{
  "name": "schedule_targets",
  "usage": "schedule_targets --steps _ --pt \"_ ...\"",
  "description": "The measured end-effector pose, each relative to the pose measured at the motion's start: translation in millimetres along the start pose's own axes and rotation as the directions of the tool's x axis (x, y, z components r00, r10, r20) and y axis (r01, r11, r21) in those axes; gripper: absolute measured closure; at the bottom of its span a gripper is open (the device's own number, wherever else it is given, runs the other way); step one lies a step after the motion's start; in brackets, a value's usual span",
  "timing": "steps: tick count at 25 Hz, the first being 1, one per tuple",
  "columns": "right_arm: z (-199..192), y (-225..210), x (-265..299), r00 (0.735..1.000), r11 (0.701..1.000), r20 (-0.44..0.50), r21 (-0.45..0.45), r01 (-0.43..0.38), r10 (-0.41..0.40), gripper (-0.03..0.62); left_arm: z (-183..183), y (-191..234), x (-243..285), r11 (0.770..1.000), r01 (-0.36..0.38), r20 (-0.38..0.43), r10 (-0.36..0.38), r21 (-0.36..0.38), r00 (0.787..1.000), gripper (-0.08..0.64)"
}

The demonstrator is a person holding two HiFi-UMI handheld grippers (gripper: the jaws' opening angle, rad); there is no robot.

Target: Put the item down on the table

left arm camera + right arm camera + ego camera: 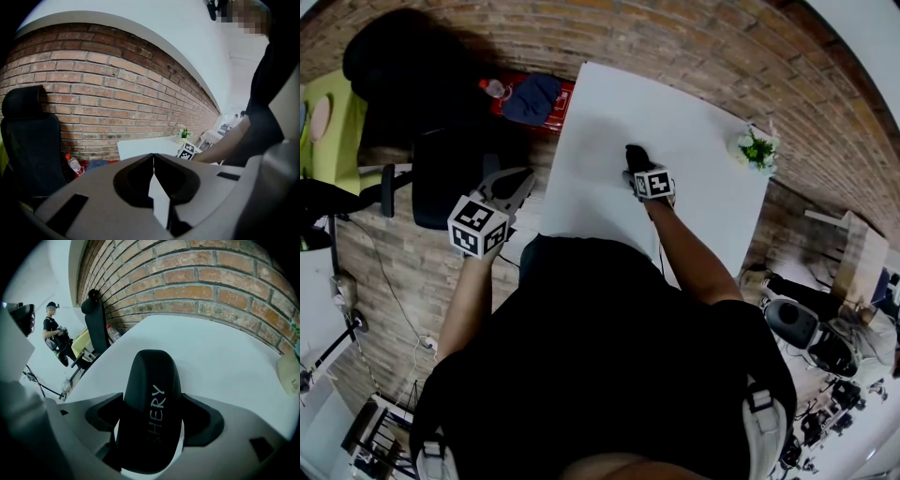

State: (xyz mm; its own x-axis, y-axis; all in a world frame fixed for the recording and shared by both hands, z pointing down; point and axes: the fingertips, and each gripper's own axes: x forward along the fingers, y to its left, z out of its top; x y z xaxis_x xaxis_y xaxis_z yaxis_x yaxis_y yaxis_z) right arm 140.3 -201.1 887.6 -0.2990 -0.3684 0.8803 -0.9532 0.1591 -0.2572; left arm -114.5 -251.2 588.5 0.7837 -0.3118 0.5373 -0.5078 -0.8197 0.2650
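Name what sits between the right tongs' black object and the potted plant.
Nothing: head view shows only bare white tabletop between the black rounded object and the small green potted plant.

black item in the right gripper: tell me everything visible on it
The black item is oblong with a rounded far end, smooth and matte, plastic-like. Pale lettering runs along its top; "SHERY" is readable, anything before it hidden. It points away from the camera, clamped on both sides by the right hand-held gripper, over the white table. Whether its underside touches the table cannot be told.
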Motion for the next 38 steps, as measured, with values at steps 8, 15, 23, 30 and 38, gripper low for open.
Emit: schedule_targets --steps 8,15,23,30,38 --pt "0.1 3.5 -3.7 1.000 1.000 0.021 0.009 -0.012 0.012 0.219 -2.8 -6.5 -7.1 1.000 -0.009 0.006 0.009 0.000 1.000 0.549" --pt "0.9 3.1 -14.4 0.999 1.000 0.048 0.000 -0.008 0.008 0.219 -2.0 -18.0 -14.9 1.000 -0.017 0.016 0.017 0.009 1.000 0.549" --pt "0.3 -0.4 -30.3 0.997 1.000 0.075 0.005 0.007 -0.007 0.218 0.5 -30.9 -20.6 1.000 -0.020 0.031 0.019 0.020 0.999 0.549" --pt "4.1 -2.1 -45.9 0.993 1.000 0.114 0.018 0.008 -0.010 0.219 2.6 -41.0 -26.2 0.999 -0.025 0.041 0.023 0.035 0.999 0.549" --pt "10.0 3.4 -71.3 0.986 1.000 0.166 0.008 -0.001 0.000 0.219 5.4 -57.0 -29.2 0.998 -0.016 0.055 0.013 0.054 0.998 0.549"
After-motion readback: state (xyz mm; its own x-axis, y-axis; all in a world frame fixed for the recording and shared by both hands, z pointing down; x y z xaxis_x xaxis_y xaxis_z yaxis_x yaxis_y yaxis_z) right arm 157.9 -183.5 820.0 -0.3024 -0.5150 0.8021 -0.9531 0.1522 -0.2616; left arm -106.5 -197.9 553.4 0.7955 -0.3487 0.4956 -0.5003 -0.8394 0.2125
